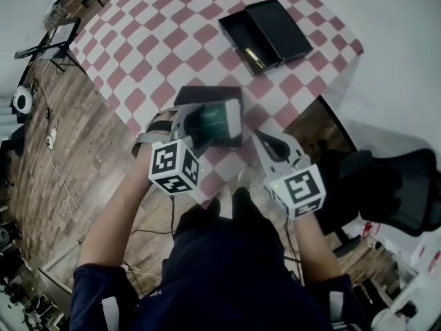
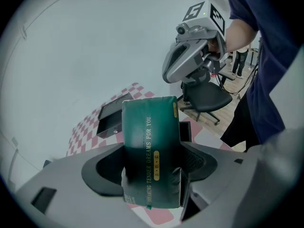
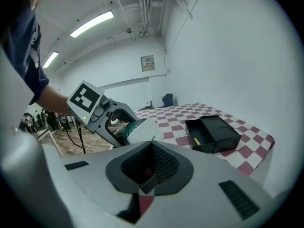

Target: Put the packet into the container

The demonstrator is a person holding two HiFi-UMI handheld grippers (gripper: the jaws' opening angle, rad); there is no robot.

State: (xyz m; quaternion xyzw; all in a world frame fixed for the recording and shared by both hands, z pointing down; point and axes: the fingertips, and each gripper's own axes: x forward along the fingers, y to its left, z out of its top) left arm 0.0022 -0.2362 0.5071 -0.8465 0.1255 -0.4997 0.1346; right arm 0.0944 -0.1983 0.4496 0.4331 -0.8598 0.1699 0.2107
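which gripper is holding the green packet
The left gripper, shut on the green packet; the right gripper has its jaws together on nothing.

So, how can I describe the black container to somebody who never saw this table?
Find the red-and-white checked table. Near its far right edge lies the container, a black box opened into two halves. Unlike the flat black piece beside the left gripper, it shows a small yellow thing inside.

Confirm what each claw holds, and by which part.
Left claw grips the green packet across its near end. Right claw is shut on nothing.
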